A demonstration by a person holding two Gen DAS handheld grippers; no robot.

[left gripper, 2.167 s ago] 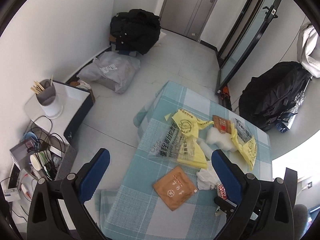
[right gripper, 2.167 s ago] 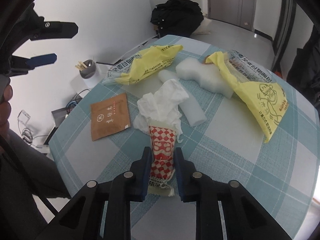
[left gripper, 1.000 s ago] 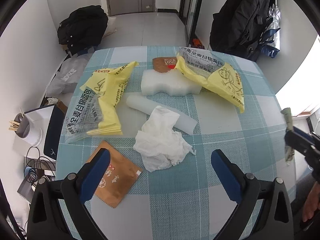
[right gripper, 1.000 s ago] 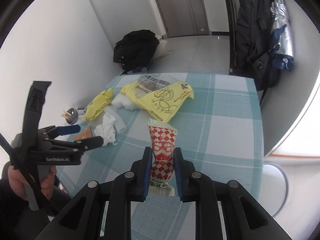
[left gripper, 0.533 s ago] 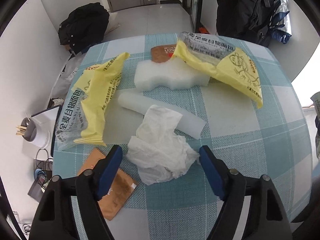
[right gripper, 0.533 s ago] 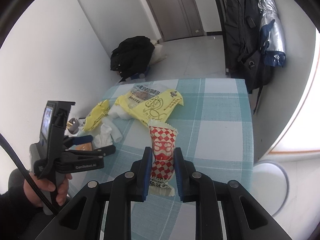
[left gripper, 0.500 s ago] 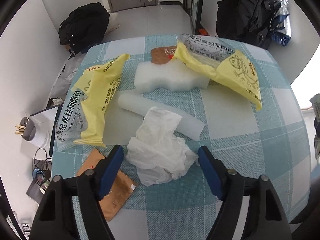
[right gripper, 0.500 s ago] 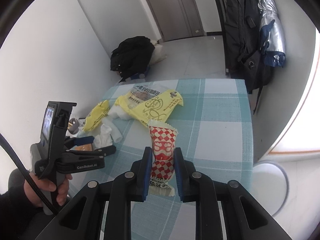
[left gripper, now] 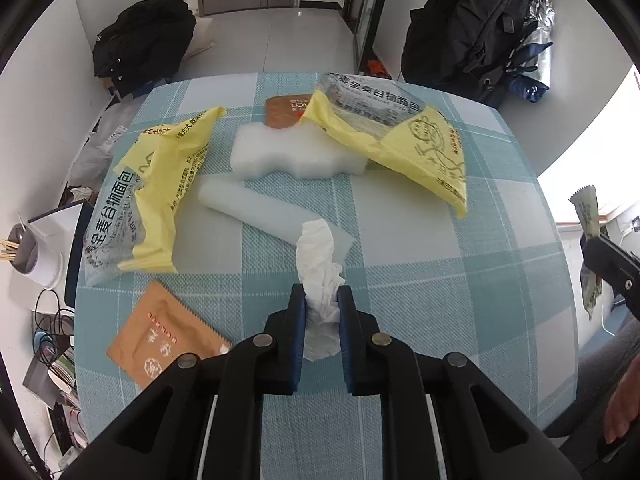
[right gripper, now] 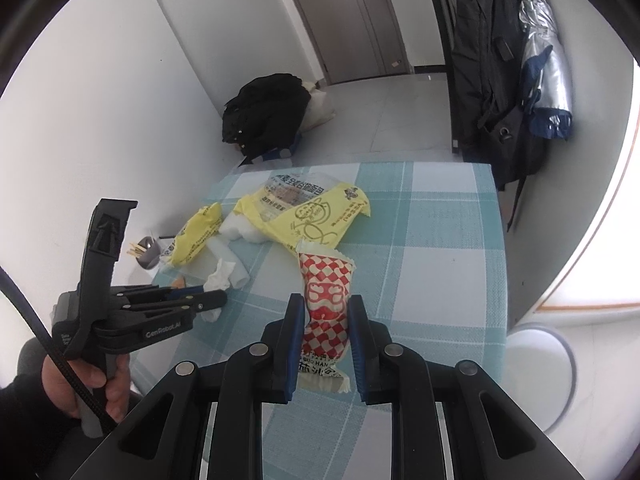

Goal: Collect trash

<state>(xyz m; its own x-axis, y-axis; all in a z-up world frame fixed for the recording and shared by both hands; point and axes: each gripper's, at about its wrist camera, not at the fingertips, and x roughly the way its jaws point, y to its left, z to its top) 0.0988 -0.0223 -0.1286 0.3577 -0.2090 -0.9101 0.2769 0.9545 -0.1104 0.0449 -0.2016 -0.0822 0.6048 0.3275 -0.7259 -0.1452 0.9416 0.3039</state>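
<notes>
My left gripper points down at the checked table, its jaws closing, and the blue pads squeeze a crumpled white tissue that sticks up between them. My right gripper is shut on a red-and-white checked snack wrapper, held above the table's near right part. The left gripper also appears in the right wrist view with the tissue. Two yellow bread bags, a white foam block, a foam roll and a brown sachet lie on the cloth.
A second brown sachet peeks out behind the foam block. A white round bin stands on the floor right of the table. Left of the table is a low stand with a cup of sticks. Black bags and a hanging coat line the walls.
The left gripper's jaws have come together from wide apart onto the tissue, bunching it upright. The right gripper still holds the checked wrapper, hardly moved.
</notes>
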